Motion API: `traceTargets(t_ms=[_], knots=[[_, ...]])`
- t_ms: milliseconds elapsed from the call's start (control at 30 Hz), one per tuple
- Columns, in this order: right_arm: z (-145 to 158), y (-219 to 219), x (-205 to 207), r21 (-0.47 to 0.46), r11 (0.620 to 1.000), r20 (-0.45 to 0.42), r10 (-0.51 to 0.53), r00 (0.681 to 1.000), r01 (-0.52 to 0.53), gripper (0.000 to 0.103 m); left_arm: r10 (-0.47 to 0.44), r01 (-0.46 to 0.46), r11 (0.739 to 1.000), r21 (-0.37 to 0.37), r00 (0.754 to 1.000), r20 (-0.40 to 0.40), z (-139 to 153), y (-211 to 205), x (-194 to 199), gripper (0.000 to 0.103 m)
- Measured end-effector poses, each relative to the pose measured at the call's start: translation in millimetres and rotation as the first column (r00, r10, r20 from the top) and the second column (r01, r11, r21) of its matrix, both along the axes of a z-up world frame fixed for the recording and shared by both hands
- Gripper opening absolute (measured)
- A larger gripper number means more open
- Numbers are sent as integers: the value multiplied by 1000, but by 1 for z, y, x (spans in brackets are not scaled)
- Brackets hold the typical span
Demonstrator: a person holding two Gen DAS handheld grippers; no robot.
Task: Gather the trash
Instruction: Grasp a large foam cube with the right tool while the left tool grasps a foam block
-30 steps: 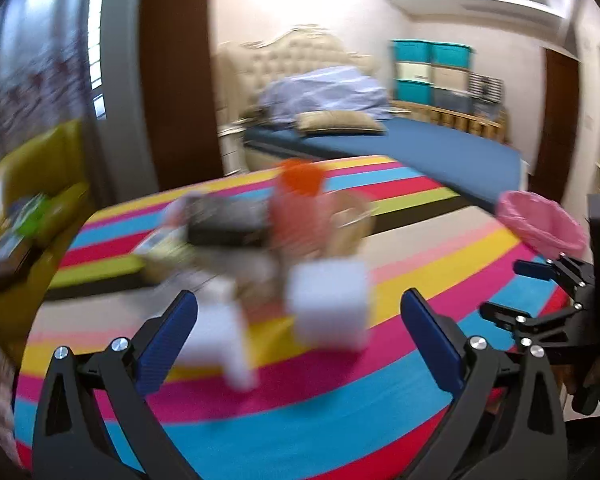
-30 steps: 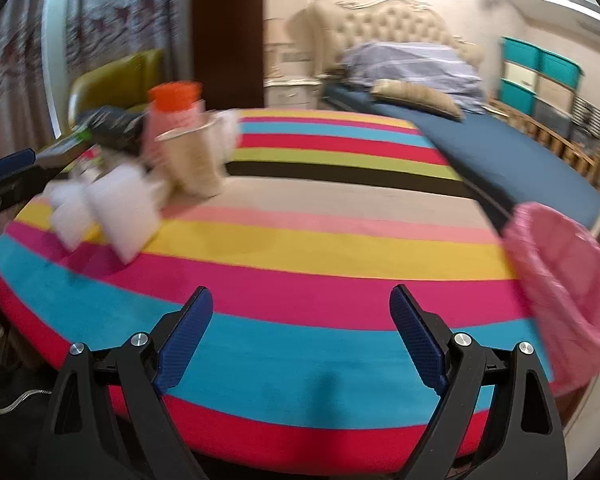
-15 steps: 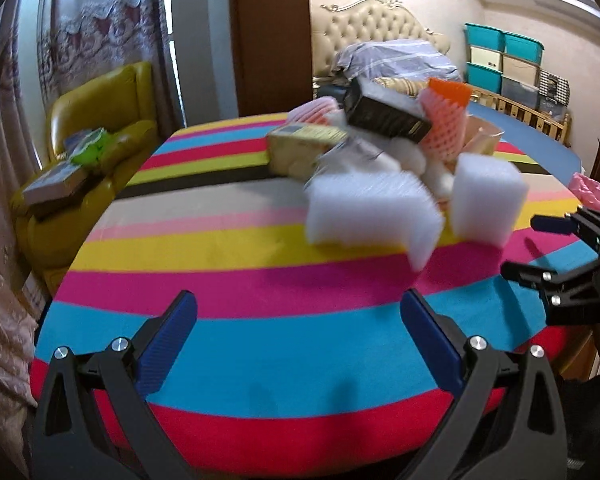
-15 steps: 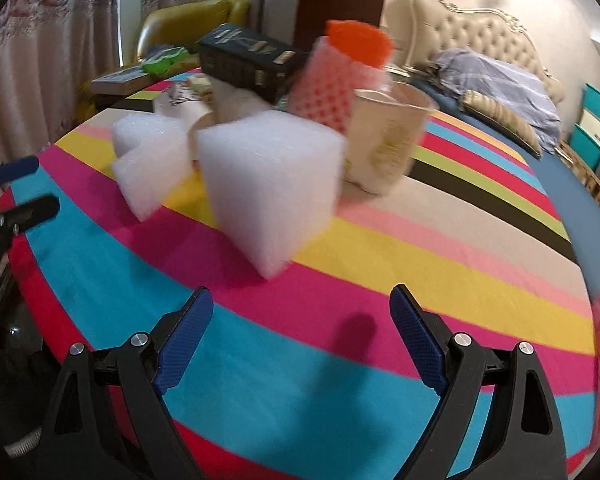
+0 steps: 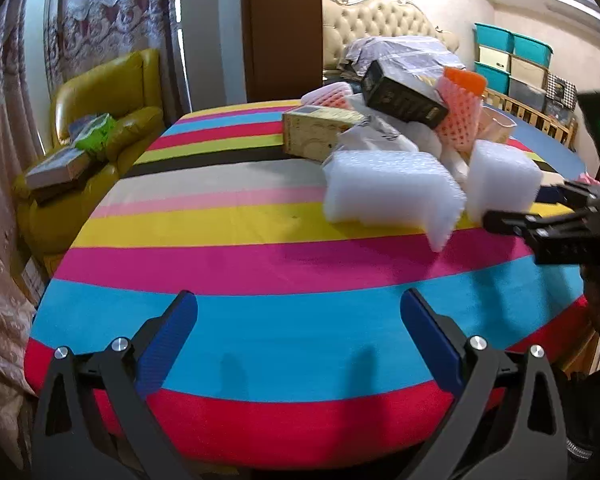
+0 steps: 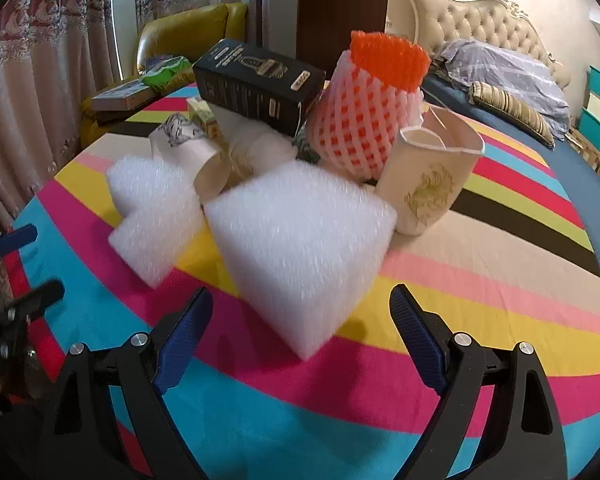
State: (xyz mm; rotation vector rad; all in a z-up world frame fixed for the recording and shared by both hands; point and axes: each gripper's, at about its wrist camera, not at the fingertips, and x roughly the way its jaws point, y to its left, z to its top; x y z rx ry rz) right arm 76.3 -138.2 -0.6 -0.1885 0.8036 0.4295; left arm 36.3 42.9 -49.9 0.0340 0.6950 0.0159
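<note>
A pile of trash lies on the round striped table (image 5: 260, 320). Nearest my right gripper (image 6: 300, 320) is a white foam block (image 6: 300, 248), just ahead of the open jaws; it also shows in the left wrist view (image 5: 504, 184). A second white foam piece (image 6: 152, 216) lies left of it, also in the left wrist view (image 5: 388, 196). Behind stand a black box (image 6: 256, 84), a pink-and-orange foam net (image 6: 368, 112), a white paper cup (image 6: 432, 176) and a tan carton (image 5: 316, 132). My left gripper (image 5: 300, 320) is open and empty over the table's near edge.
A yellow armchair (image 5: 100, 120) with books stands left of the table. A bed (image 6: 500, 60) with a tufted headboard is behind it, with teal storage boxes (image 5: 512, 60) along the far wall. My right gripper shows in the left wrist view (image 5: 540, 216) beside the foam block.
Both grippers have swung left toward the trash pile. The right gripper has closed in on the white foam block, which now fills its view; the pink bin is out of sight.
</note>
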Motion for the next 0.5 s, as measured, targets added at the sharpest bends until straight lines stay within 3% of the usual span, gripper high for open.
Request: traceTargets(t_ms=[167, 200, 367, 500], knots=[[1, 1, 9, 26, 1000, 21, -8, 1000, 8, 82, -22, 22, 1000, 5, 1000, 3, 1, -7, 3, 98], [1, 1, 8, 20, 1000, 35, -9, 999, 8, 69, -30, 30, 1000, 2, 1000, -1, 0, -8, 4, 98], [4, -11, -5, 0, 999, 99, -34, 994, 34, 68, -72, 72, 997, 6, 997, -1, 1, -21, 8, 98], [3, -34, -8, 44, 996, 85, -79, 993, 75, 68, -116, 116, 993, 13, 993, 5, 4, -34, 16, 98]])
